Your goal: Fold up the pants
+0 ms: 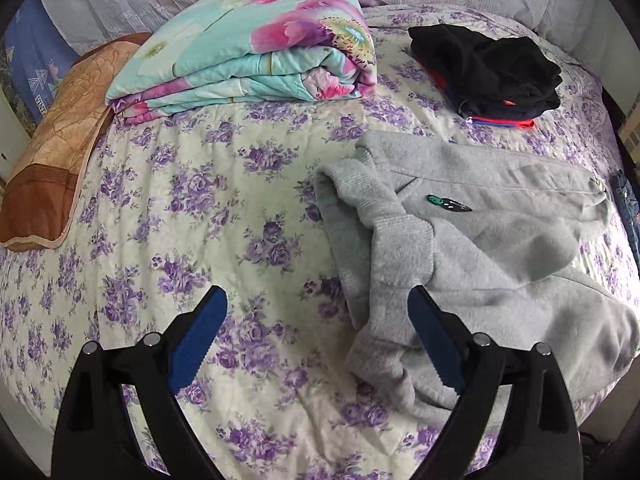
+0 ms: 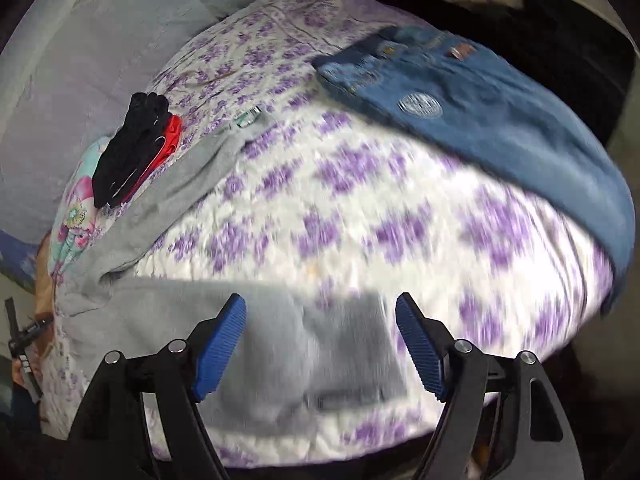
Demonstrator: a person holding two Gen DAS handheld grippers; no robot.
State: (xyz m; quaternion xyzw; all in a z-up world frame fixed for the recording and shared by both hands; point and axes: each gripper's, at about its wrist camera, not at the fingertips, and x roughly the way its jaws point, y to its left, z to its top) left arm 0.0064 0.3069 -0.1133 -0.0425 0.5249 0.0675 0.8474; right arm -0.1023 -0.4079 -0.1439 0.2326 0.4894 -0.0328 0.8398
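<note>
Your left gripper (image 1: 318,304) sits lowest in the left wrist view, jaws spread wide, gripping nothing. Right beyond it, the grey sweatpants (image 1: 472,248) lie rumpled on the bed (image 1: 200,208), long axis running from center frame toward the right edge, cuffs at center. Your right gripper (image 2: 320,312) is wide open and empty too, over grey fabric. Jeans (image 2: 480,120) lie upper right.

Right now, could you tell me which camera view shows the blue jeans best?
The right wrist view: the blue jeans lie spread along the bed's far right side, with pockets and a round patch visible. The left wrist view shows only a denim sliver at its right edge.
</note>
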